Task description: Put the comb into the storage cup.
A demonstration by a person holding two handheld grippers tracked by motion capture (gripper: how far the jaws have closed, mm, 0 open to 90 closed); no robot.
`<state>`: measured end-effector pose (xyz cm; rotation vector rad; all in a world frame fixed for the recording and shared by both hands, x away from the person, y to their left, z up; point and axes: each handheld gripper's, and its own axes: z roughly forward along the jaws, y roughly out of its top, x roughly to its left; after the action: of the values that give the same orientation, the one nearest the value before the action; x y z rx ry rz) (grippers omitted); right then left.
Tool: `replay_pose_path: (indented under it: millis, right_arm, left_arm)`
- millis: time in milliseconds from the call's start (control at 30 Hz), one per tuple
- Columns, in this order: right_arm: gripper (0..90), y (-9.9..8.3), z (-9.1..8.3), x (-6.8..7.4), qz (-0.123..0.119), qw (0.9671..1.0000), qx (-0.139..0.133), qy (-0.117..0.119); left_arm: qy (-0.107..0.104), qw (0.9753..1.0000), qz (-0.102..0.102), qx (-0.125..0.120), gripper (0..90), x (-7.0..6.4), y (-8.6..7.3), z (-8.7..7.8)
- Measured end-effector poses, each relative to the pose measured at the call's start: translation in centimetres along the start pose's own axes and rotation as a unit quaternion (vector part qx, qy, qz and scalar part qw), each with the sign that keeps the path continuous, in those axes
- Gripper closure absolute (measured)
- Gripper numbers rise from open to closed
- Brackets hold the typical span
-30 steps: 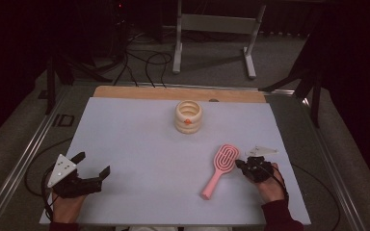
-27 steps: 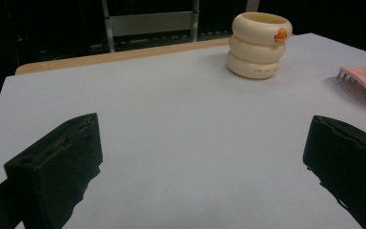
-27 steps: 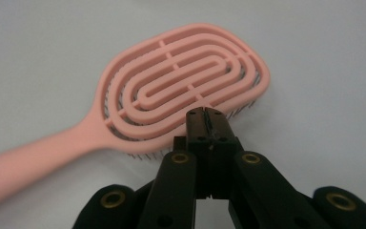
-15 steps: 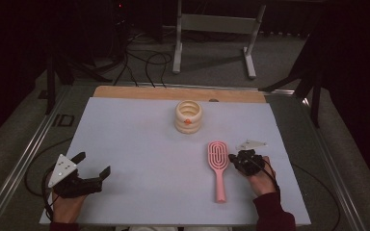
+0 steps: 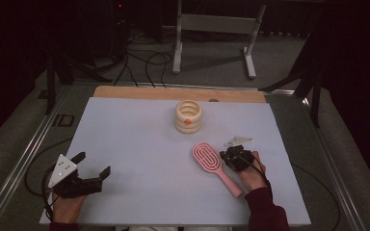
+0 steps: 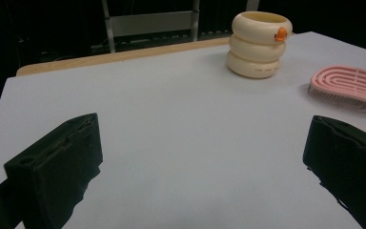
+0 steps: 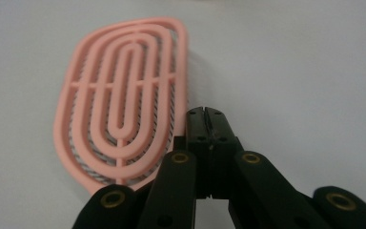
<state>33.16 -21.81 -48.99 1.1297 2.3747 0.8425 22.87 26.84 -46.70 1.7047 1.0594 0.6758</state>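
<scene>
Dark floor with cables surrounds the white table [image 5: 125,125]. From the high view, the cream ring holder [image 5: 188,116] stands near the far edge, and the pink brush [image 5: 212,163] lies near the right front corner, touching the right gripper [image 5: 231,156].

In the left gripper view, the left gripper [image 6: 200,157] has its jaws wide apart over bare table.

In the right gripper view, the jaws are pressed together beside the brush head, holding nothing.

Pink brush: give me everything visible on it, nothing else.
The pink brush looks like plastic: an oval, vented head of concentric loops with a centre spine, pale bristles underneath facing the white table, and a straight handle. It lies flat, head toward the far side, handle running back toward the right hand. The right gripper, jaws closed together, sits against the head's edge; actual contact is unclear.
</scene>
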Motion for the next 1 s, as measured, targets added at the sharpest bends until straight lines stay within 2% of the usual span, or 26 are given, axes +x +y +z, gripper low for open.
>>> replay_pose_path:
  millis: [367,767,1000]
  right_arm:
    - [90.0,0.8,0.9,1.3,-0.017,0.9998,0.0,0.004]
    - [90.0,1.1,1.1,2.1,-0.03,0.9993,-0.008,0.019]
    - [90.0,1.1,1.1,2.1,-0.033,0.9992,-0.013,0.018]
  left_arm:
    - [0.001,1.0,0.003,0.0,0.1,0.0,0.0,0.0]
    - [0.0,1.0,0.002,0.002,0.1,-0.1,0.0,0.0]
    - [0.0,1.0,0.003,0.001,0.1,-0.1,0.0,0.0]
